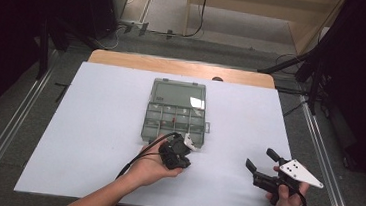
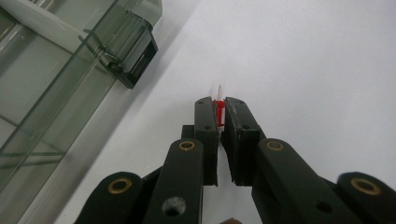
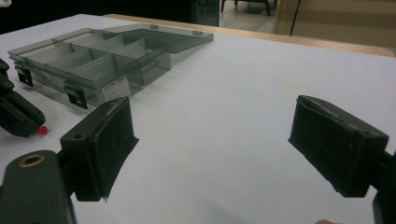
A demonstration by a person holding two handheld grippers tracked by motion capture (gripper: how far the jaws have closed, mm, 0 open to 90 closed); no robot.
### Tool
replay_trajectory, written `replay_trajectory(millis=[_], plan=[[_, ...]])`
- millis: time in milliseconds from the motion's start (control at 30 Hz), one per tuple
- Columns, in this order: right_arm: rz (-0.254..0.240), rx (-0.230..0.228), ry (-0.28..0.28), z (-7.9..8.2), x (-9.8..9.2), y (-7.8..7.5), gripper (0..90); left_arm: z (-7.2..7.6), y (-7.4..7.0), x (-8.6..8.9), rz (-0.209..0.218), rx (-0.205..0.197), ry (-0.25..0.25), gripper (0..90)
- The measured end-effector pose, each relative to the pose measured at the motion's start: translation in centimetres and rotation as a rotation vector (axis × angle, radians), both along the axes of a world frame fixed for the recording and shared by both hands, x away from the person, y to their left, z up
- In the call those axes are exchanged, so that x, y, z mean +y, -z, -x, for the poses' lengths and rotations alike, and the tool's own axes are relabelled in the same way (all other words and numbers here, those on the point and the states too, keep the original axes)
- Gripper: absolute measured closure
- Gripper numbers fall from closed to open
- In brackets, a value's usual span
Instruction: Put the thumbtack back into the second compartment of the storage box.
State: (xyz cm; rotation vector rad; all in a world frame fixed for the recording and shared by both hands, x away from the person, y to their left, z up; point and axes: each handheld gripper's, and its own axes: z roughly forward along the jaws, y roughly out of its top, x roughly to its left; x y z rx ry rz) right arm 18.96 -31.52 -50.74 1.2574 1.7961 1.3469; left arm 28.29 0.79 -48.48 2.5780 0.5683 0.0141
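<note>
L gripper [image 2: 219, 114] clamped on small red part [image 2: 220, 113] (wire leads visible), beside compartment box [image 2: 70, 84], R gripper [image 3: 212, 140] jaws wide apart, nothing between.

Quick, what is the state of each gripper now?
Left gripper: shut on a small red part.
Right gripper: open, holding nothing.

The compartment box [image 1: 176, 113] was smoky translucent plastic, glossy. The table's white sheet [image 1: 93, 125] looked matt and smooth, with bare wood [image 1: 174, 64] at twelve o'clock. The right gripper's pads [image 3: 109, 144] were rough black.
</note>
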Motion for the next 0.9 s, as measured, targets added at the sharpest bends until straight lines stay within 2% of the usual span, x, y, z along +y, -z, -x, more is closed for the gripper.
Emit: replay_trajectory(millis=[900], plan=[[0.003,-0.001,-0.001,0.0,0.0,0.0,14.2,-0.9,-1.7,1.7,0.027,-0.02,-0.02,83.9]])
